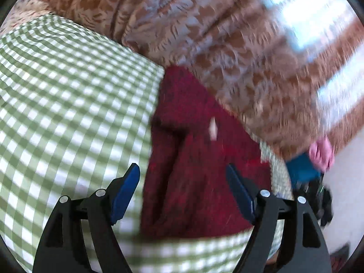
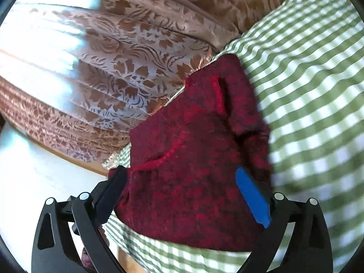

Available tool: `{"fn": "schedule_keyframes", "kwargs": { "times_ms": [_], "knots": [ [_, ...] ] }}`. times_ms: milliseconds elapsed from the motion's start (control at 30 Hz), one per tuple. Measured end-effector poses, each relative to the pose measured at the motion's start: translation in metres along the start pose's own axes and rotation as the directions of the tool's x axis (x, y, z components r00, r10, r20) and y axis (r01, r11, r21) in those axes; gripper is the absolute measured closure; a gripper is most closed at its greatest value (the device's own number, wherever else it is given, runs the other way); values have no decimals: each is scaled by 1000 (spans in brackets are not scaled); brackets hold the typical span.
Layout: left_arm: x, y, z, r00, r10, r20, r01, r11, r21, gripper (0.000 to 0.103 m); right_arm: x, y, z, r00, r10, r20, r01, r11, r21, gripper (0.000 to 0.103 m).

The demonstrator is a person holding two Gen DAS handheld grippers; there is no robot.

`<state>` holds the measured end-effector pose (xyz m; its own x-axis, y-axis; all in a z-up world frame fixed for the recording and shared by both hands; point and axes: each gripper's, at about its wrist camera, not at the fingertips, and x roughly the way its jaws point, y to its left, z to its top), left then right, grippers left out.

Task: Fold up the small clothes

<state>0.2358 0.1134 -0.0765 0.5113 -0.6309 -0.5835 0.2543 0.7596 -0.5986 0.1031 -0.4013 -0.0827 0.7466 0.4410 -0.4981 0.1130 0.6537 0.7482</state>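
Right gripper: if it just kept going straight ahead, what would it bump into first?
Most likely the dark red garment. The right gripper has its jaws open and points down at it, lying on the green checked cloth. How far off it is, I cannot tell.

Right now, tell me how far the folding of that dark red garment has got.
Looks done: the dark red fleece garment lies as a compact, doubled-over shape on the green-and-white checked cloth, one sleeve tucked along its side. In hand: nothing; the left gripper and right gripper both have open jaws with no fabric pinched. Left: possibly a last fold or smoothing. No other clothes are clearly in view.
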Motion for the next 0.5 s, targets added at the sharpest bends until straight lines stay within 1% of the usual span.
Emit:
{"fn": "schedule_keyframes", "kwargs": {
  "times_ms": [67, 133, 200, 233, 267, 300, 333, 367, 400, 433, 467, 500],
  "knots": [
    [0, 4, -19, 1000, -2, -30, 3, 1000, 20, 25, -12, -5, -11, 999, -52, 9, 53, 997, -51, 8],
    [7, 9, -36, 997, -8, -79, 9, 1000, 18, 27, -14, -10, -23, 995, -103, -8, 102, 990, -97, 8],
    [13, 10, -44, 996, -8, -93, 9, 1000, 9, 34, -9, -16, -38, 988, -149, -36, 143, 980, -137, 12],
    [17, 10, -46, 995, -4, -97, 5, 1000, 11, 44, -5, -18, -44, 984, -171, -43, 162, 973, -164, 16],
    [20, 10, -46, 994, 3, -105, -2, 1000, 6, 53, 2, -18, -50, 977, -206, -48, 193, 960, -201, 23],
    [23, 11, -45, 994, 5, -113, -6, 1000, -12, 58, 7, -19, -53, 972, -227, -55, 210, 953, -217, 30],
    [24, 12, -44, 992, -1, -123, -2, 1000, -26, 66, 14, -22, -56, 963, -264, -62, 243, 941, -235, 40],
    [23, 11, -44, 992, 5, -125, -8, 1000, -24, 71, 20, -23, -60, 949, -309, -62, 284, 923, -261, 48],
    [19, 8, -46, 992, 15, -125, -16, 1000, -4, 73, 21, -22, -61, 946, -319, -58, 292, 917, -271, 52],
    [15, 4, -49, 992, 24, -125, -22, 1000, 17, 75, 19, -23, -61, 948, -314, -59, 288, 921, -262, 62],
    [11, 1, -53, 992, 26, -127, -23, 999, 27, 76, 16, -24, -60, 949, -307, -67, 282, 927, -247, 68],
    [6, -1, -56, 992, 22, -128, -19, 999, 29, 76, 10, -23, -61, 950, -303, -72, 278, 930, -241, 70]
  ]
}}
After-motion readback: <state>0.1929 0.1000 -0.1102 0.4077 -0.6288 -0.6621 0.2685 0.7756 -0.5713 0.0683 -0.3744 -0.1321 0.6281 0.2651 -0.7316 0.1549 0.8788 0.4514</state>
